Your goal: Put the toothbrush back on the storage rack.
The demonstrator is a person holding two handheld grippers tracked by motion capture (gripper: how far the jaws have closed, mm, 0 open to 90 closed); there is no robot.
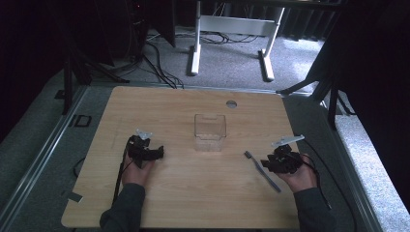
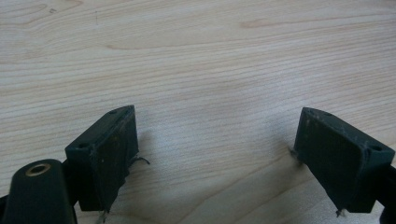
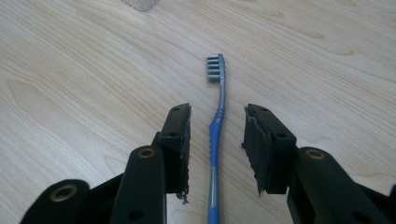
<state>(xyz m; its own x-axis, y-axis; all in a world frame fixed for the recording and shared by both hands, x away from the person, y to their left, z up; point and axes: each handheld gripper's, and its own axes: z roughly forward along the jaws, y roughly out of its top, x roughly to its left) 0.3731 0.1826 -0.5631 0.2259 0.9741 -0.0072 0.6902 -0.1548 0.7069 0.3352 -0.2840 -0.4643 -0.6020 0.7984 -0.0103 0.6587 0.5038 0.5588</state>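
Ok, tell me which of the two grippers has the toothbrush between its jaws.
The right gripper: its open jaws straddle the blue toothbrush lying flat on the table. The left gripper is open over bare wood.

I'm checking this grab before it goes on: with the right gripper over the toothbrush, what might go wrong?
The toothbrush lies flat on the table between the open jaws of the right gripper. It is thin, so the jaws may scrape the wood or close above it. A grip on the narrow handle could also let it twist or slip. The clear container looks light and might tip if bumped.
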